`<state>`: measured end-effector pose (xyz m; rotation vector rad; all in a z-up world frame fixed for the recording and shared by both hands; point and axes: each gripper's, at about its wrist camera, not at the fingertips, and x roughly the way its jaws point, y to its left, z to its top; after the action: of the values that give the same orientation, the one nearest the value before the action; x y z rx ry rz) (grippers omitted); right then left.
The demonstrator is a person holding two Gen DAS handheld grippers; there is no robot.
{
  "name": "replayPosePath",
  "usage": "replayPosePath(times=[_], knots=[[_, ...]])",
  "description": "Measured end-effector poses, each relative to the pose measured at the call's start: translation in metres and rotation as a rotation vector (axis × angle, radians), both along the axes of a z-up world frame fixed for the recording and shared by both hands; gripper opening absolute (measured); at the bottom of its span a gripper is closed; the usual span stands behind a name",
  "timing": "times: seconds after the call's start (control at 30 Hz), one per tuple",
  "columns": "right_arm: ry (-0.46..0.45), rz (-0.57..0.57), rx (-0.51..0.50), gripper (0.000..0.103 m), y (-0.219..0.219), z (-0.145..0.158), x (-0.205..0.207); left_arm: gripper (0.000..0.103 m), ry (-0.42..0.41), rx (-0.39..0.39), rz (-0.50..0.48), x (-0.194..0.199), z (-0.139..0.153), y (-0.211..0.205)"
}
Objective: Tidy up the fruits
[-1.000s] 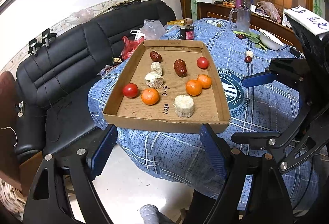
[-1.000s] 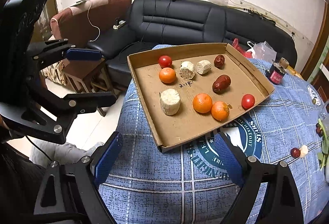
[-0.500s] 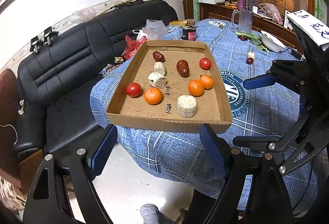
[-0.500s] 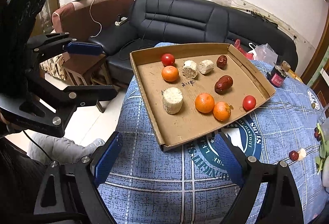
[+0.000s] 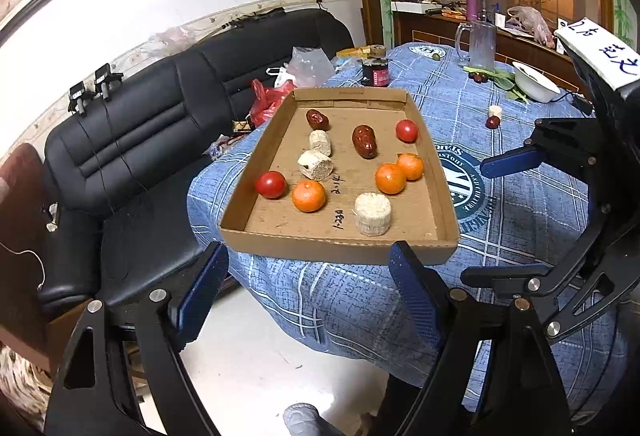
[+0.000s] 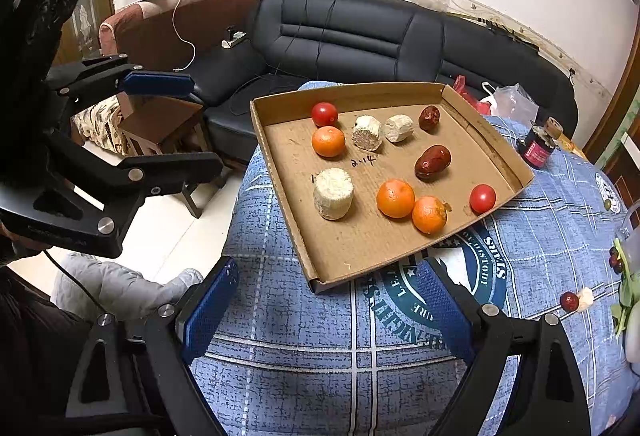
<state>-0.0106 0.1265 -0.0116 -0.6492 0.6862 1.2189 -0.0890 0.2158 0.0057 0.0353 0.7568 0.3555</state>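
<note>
I see a shallow cardboard tray [image 5: 336,248] sitting at the edge of the table [image 6: 540,236], which is covered in a blue plaid cloth with a round printed emblem. All the fruit lies loose on the tray floor, nothing stacked. There are three oranges: one orange [image 5: 308,195] just beside a red tomato [image 5: 271,184] near the left wall, and a pair of oranges [image 5: 399,173] touching each other toward the right. A second tomato [image 5: 407,130] sits alone farther back on the right. Two wrinkled dark-red jujubes lie toward the far end, the larger jujube [image 5: 364,141] mid-tray and the smaller jujube [image 5: 317,119] nearer the back wall. Three pale cut corn cob pieces are mixed among them: a big corn piece [image 5: 373,213] upright near the front, and two smaller corn pieces [image 5: 316,155] lying on their sides. Handwritten numbers mark the cardboard.

My left gripper [image 5: 308,288] hangs off the table's edge in front of the tray, jaws spread wide and holding nothing. My right gripper [image 6: 328,312] hovers over the cloth near the tray's corner, jaws likewise spread and empty.
</note>
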Motion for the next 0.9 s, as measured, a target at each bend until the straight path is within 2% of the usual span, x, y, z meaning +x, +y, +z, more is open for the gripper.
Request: replayPosePath(times=[0.9], knots=[[-0.006, -0.005, -0.001, 0.091, -0.0009, 0.0023, 0.0025, 0.083, -0.003, -0.028, 0.015, 0.0, 0.0017, 0.0037]])
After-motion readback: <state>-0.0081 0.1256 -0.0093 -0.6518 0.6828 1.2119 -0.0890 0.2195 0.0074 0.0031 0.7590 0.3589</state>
